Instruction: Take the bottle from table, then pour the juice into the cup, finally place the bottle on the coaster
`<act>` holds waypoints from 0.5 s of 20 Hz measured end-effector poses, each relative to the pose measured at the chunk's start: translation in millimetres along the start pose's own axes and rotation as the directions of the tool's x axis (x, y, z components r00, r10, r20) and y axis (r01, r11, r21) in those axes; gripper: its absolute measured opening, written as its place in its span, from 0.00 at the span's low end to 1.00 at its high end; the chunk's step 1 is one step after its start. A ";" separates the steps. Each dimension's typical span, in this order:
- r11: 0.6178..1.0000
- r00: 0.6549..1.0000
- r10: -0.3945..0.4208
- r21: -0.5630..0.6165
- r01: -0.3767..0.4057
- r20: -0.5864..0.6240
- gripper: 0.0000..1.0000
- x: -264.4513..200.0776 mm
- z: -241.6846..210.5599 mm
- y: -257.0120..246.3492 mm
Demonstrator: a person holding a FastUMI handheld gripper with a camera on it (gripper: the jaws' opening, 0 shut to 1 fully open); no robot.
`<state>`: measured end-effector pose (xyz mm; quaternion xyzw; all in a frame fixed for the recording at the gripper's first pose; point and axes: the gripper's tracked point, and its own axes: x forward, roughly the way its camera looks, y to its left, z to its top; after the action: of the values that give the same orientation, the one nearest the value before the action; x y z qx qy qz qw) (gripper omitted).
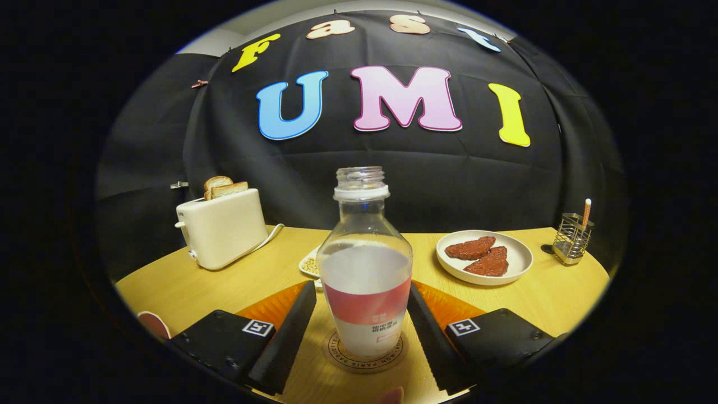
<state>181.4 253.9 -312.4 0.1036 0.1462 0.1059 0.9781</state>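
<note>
The bottle (364,264) stands upright and uncapped on the round coaster (366,350), between the fingers of the claw (363,322). The fingers flank its lower body, spread apart; whether they touch it is unclear. On the surface (224,286), a toaster (221,227) sits at ten o'clock and a plate (485,257) at two o'clock.

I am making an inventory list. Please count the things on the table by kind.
Bottle: 1
Coaster: 1
Toaster: 1
Toast slices: 2
Plate: 1
Red patties: 2
Wire holder: 1
Small dish: 1
Total: 10
</note>
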 end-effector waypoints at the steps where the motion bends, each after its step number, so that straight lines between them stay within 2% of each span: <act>1: 1.000 1.000 -0.004 -0.005 0.004 0.003 0.97 -1.2 1.9 -0.4; 10: 1.000 1.000 -0.015 -0.009 0.015 -0.017 0.97 -35.7 14.4 -6.7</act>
<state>153.7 236.5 -291.0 0.0973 0.1547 0.1000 0.9781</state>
